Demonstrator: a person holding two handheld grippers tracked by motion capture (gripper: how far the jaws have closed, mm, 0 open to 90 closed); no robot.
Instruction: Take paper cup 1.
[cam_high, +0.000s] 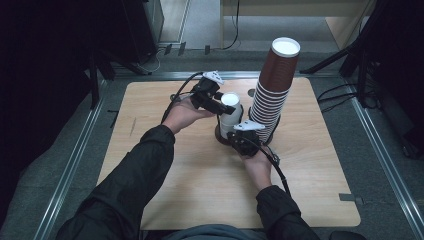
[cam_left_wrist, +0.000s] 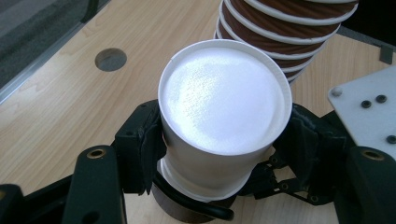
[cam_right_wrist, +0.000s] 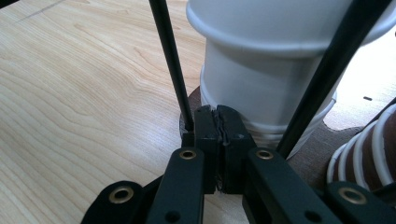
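Beside the tall brown paper-cup stack (cam_high: 272, 92), left tongs (cam_left_wrist: 219, 154) are clamping the upturned white paper cup (cam_left_wrist: 224, 102); right tongs (cam_right_wrist: 217, 135) are pressing fully shut, empty, at its base.

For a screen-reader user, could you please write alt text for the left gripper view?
The left gripper has its black fingers clamped on both sides of a white paper cup standing upside down on a wooden table. Behind it leans a tall stack of brown cups.

A light wooden table (cam_high: 165, 200) carries a tall brown cup stack (cam_high: 272, 92) beside a short white cup stack (cam_high: 230, 117).
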